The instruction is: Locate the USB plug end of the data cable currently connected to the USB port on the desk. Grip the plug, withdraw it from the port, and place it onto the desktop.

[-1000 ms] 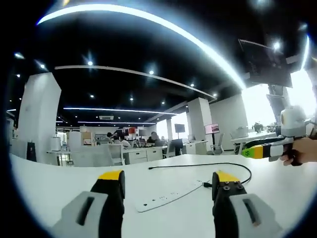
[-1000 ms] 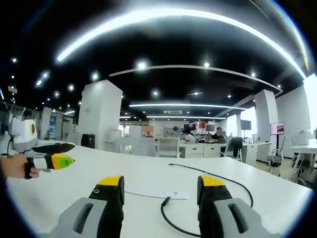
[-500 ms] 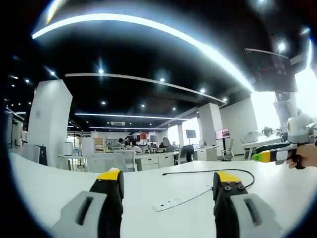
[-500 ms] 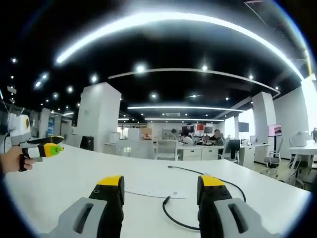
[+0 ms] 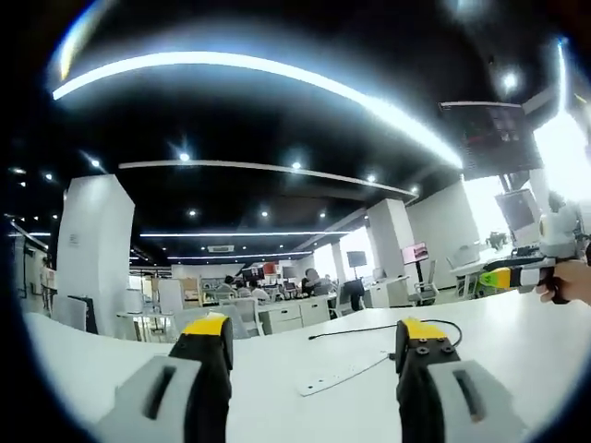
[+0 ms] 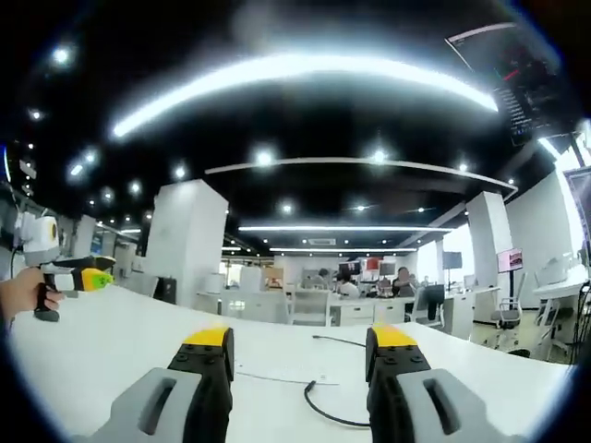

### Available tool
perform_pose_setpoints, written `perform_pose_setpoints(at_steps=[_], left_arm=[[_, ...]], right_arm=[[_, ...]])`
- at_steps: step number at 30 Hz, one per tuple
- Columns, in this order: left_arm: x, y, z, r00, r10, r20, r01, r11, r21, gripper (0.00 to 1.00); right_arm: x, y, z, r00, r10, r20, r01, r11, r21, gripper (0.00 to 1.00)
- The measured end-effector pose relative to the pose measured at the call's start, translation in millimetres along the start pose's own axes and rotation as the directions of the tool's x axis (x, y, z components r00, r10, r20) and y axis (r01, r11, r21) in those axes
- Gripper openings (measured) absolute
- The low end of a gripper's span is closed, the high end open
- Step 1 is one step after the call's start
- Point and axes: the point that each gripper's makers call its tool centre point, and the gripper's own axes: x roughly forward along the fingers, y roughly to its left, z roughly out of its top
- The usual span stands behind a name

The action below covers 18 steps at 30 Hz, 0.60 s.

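Both views sit low over the white desk (image 5: 517, 341), so the things on it are foreshortened and small; the USB port itself cannot be made out, and the plug (image 6: 310, 386) shows as no more than a dark tip at the end of the black data cable (image 6: 325, 413). In the left gripper view the left gripper (image 5: 312, 343) rises from the bottom with its yellow-tipped jaws wide apart, nothing between them and nothing touched. Beyond the gap lies the flat white power strip (image 5: 343, 376), seen edge-on, with the cable running from behind the right jaw and arching back across the desk to a free end (image 5: 312, 337); its join with the strip is hidden by that jaw. In the right gripper view the right gripper (image 6: 299, 340) likewise stands open and empty. Between its jaws the strip appears as a thin pale sliver (image 6: 277, 377), and the plug sits at its near end; whether seated or merely beside it cannot be told. The cable curves toward the right jaw and passes behind it. Each view catches the other gripper at its edge, held in a hand (image 6: 20, 293), well apart from the strip. Farther off stand a white pillar (image 6: 185, 242) and office desks under ceiling lights.
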Motion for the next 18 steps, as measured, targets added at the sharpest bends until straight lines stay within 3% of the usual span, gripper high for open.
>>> perform_pose_setpoints(at_steps=[4,8,13,18], left_arm=[[-16,-2.3,9.0,1.000,0.002,0.011,-0.002,1.000,0.022,0.72],[-35,-1.9,9.4,1.000,0.019,0.002,-0.019,0.998,0.055,0.72],[-64,-0.6,15.7,0.999,0.043,0.034,-0.045,0.997,0.060,0.72],[-94,1.4,33.7,0.992,0.087,0.090,-0.096,0.990,0.100,0.72]], right_arm=[[-12,5,15.6,0.999,-0.010,0.042,0.011,1.000,-0.021,0.58],[-24,17,19.3,0.999,0.008,0.039,-0.006,0.999,-0.054,0.58],[-38,31,23.3,0.998,0.035,0.048,-0.032,0.997,-0.066,0.58],[-51,44,32.4,0.995,0.048,0.083,-0.042,0.996,-0.081,0.59]])
